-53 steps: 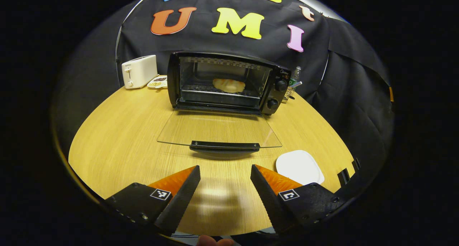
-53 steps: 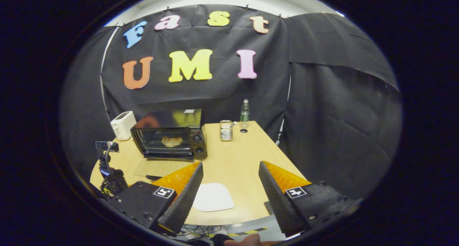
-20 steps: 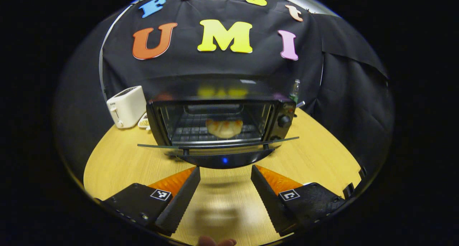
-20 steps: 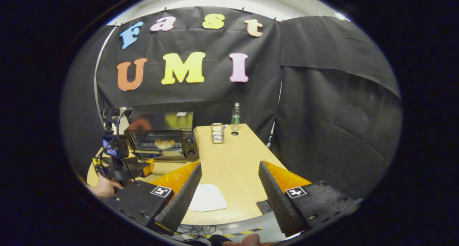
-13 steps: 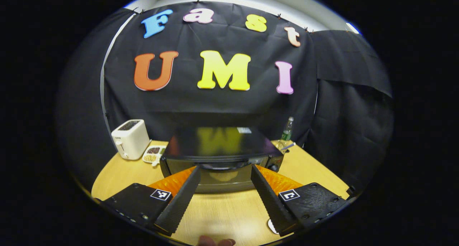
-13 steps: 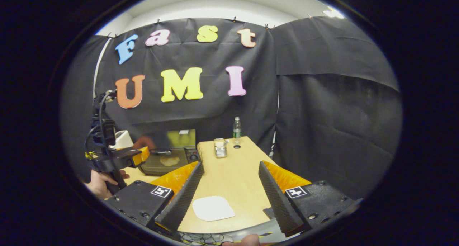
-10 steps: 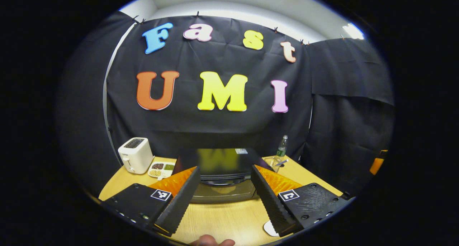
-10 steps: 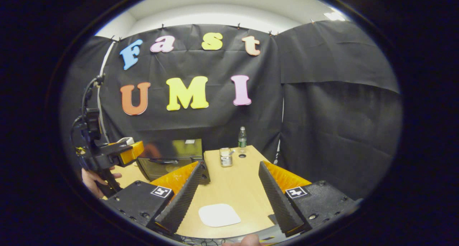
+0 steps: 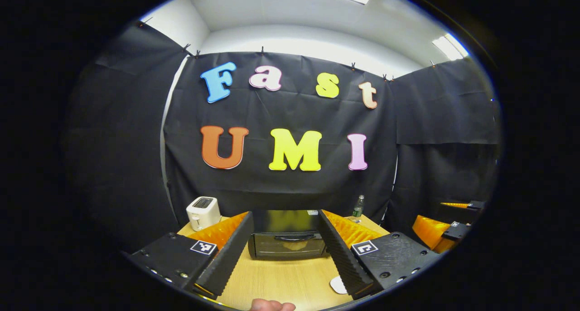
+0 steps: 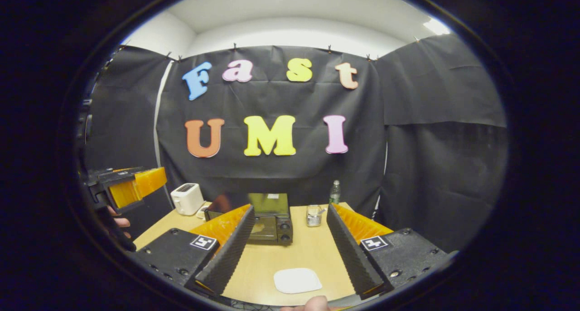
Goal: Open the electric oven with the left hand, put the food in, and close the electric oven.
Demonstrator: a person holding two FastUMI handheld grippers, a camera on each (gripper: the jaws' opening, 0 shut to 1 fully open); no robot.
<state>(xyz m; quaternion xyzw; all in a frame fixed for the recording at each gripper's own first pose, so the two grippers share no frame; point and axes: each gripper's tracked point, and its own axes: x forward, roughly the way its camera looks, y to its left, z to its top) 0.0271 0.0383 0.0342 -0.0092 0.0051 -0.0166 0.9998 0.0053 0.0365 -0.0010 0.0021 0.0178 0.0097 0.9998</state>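
Note:
The black electric oven (image 9: 287, 245) stands at the back of the wooden table (image 9: 281, 279) with its glass door shut. A pale bread roll (image 9: 293, 246) shows through the glass. My left gripper (image 9: 284, 212) is open and empty, held high and well back from the oven. In the right gripper view the oven (image 10: 270, 218) sits left of centre, and my right gripper (image 10: 290, 206) is open and holds nothing. The left gripper (image 10: 131, 186) hangs in the air at the far left of that view, with a hand (image 10: 118, 222) on its grip. The right gripper (image 9: 446, 231) appears at the right edge of the left gripper view.
A white plate (image 10: 297, 280) lies bare near the table's front edge. A white toaster (image 10: 187, 198) stands left of the oven. A metal holder (image 10: 313, 216) and a water bottle (image 10: 334, 193) stand to the oven's right.
The oven door swung up from lying flat open to shut, with the roll inside. Both grippers then rose and drew back from the oven, staying open.

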